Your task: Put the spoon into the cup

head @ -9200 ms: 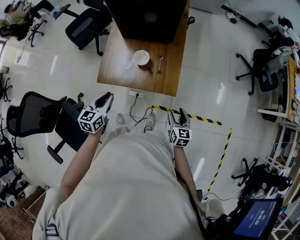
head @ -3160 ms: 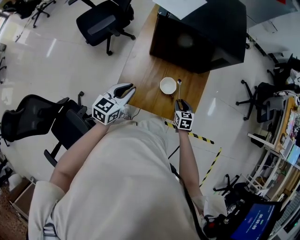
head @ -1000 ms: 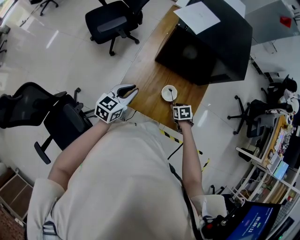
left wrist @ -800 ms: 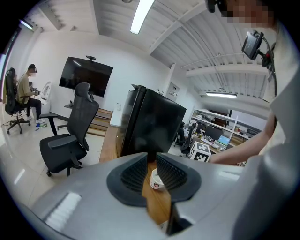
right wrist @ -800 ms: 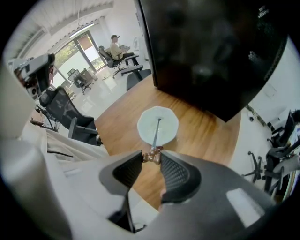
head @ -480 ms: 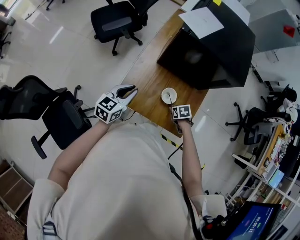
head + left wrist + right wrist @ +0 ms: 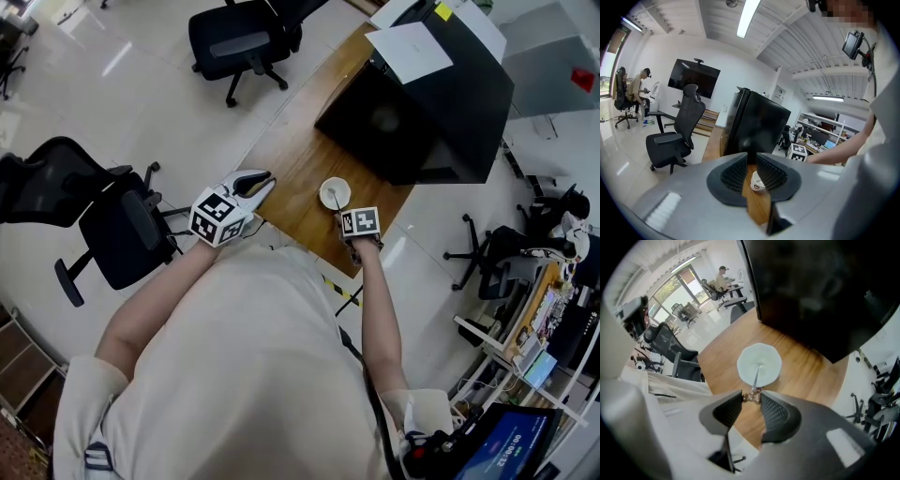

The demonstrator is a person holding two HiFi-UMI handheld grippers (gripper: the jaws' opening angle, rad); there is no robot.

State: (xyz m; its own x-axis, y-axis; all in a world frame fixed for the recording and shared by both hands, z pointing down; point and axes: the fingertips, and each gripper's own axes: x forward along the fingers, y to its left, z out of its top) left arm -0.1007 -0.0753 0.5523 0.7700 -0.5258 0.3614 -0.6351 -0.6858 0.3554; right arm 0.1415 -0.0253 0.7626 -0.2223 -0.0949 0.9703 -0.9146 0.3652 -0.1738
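Nearest, the right gripper points steeply down over the table's near edge. Its tongs pinch the very tip of the spoon's handle, a high hold that leaves the whole length free to reach down. The spoon's bowl end already lies within the rim of the white cup, which stands close to that near edge, toward the right corner. Releasing it there looks like the remaining step, so the handle comes to rest against the rim. The left gripper hovers off the table's near left corner, its tongs slightly spread with nothing between them, apparently just waiting out of the way. Beyond the cup a black box fills the table's far end.
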